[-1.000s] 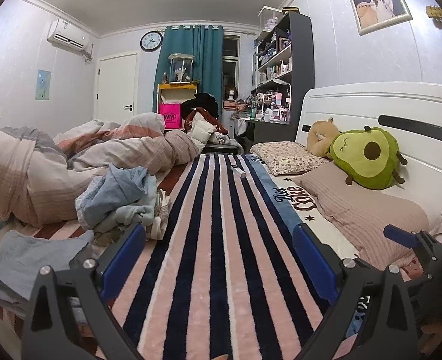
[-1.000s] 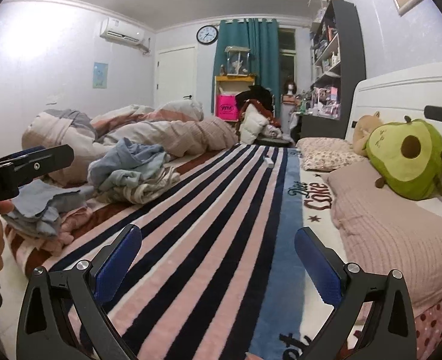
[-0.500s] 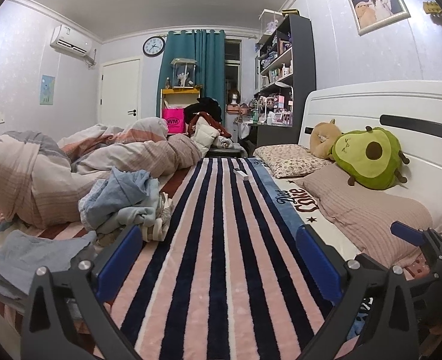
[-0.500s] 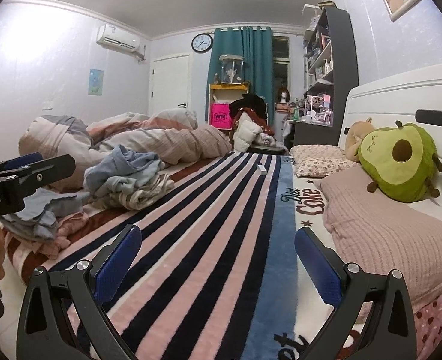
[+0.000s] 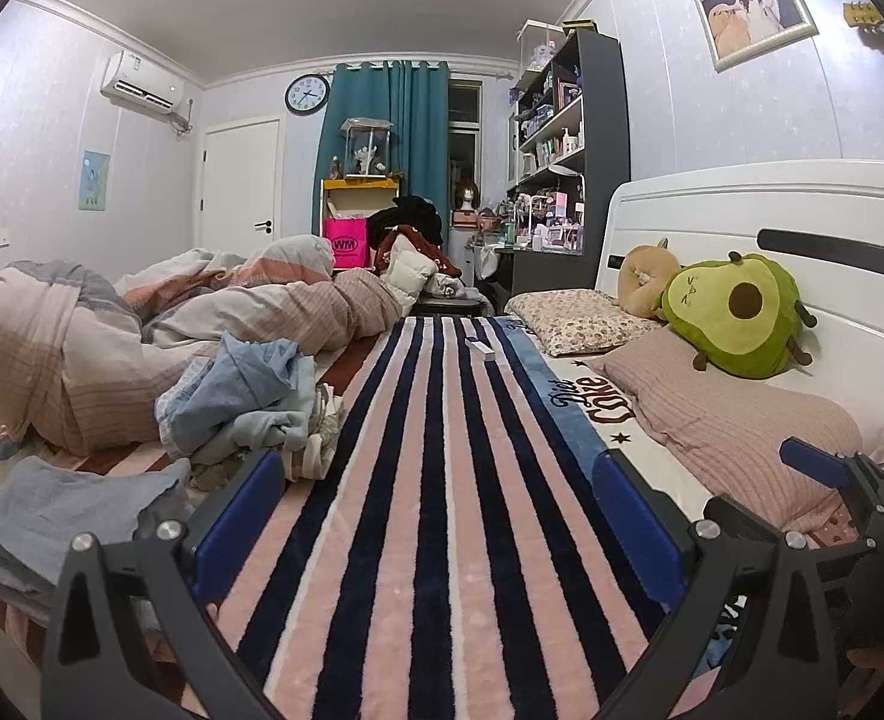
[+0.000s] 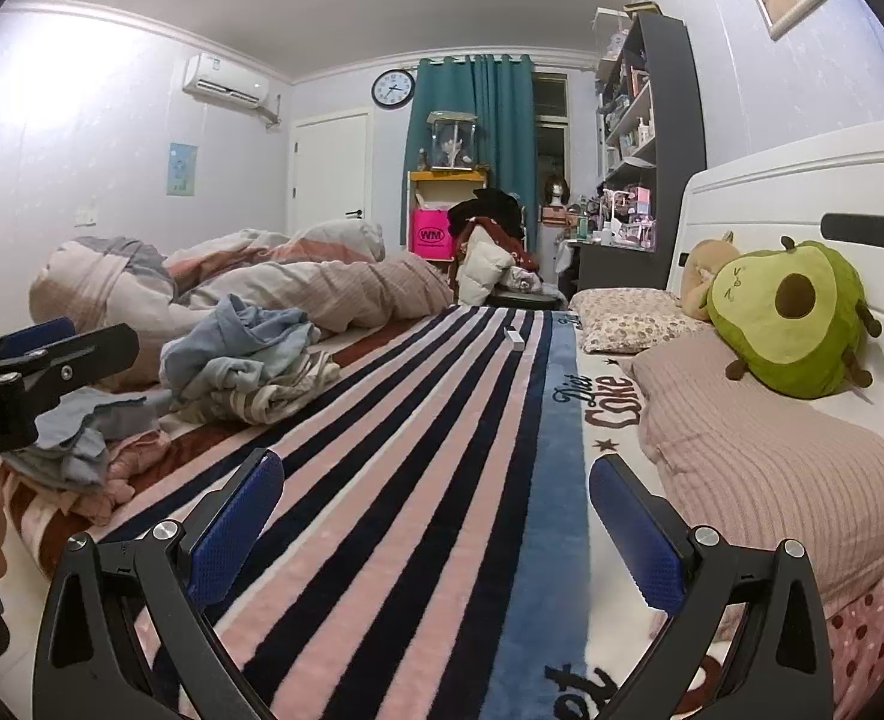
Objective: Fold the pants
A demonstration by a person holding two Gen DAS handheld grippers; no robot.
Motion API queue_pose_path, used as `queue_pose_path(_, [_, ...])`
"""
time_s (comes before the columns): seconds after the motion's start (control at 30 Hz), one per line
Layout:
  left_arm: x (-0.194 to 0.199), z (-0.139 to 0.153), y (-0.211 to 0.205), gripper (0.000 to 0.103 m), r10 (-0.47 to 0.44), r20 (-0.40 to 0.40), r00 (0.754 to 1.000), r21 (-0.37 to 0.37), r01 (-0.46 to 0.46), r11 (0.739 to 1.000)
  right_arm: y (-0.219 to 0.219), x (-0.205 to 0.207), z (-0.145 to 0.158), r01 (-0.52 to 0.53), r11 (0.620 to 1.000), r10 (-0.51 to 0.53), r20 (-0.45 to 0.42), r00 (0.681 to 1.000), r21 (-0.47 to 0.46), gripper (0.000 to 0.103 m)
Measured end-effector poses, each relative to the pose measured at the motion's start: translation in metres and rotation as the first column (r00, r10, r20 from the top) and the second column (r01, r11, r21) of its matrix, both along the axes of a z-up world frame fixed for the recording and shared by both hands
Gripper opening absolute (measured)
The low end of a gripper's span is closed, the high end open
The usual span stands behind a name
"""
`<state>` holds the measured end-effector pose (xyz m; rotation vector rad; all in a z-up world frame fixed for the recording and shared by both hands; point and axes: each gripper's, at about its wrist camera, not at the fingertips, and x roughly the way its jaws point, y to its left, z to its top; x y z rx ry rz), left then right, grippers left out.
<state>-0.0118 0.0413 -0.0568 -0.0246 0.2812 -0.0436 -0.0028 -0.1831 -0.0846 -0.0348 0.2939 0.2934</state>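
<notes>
A crumpled heap of light blue and striped clothes (image 5: 249, 402) lies on the left of the striped blanket (image 5: 442, 480); it also shows in the right wrist view (image 6: 243, 360). A folded grey-blue garment (image 5: 63, 510) lies nearer, at the bed's left edge, and shows in the right wrist view (image 6: 87, 426). My left gripper (image 5: 435, 522) is open and empty, low over the blanket, right of the heap. My right gripper (image 6: 435, 516) is open and empty over the blanket. Which piece is the pants I cannot tell.
A bunched duvet (image 5: 141, 330) fills the far left of the bed. Pillows (image 5: 736, 426) and an avocado plush (image 5: 736, 312) lie along the white headboard (image 5: 802, 210) on the right. A small white object (image 5: 481, 349) lies far down the blanket.
Both views have shifted slightly, the room appearing a little further away. Both grippers stay open and empty. The clothes have not moved.
</notes>
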Motion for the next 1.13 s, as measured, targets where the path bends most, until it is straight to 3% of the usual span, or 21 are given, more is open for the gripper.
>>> queue_pose_path(1.13, [0.0018, -0.005, -0.0031, 0.102, 0.004, -0.008, 1.0, -0.014, -0.004, 1.0, -0.0033, 0.0017, -0.0009, -0.008, 1.0, 0.008, -0.005, 1.0, 0.008, 0.102])
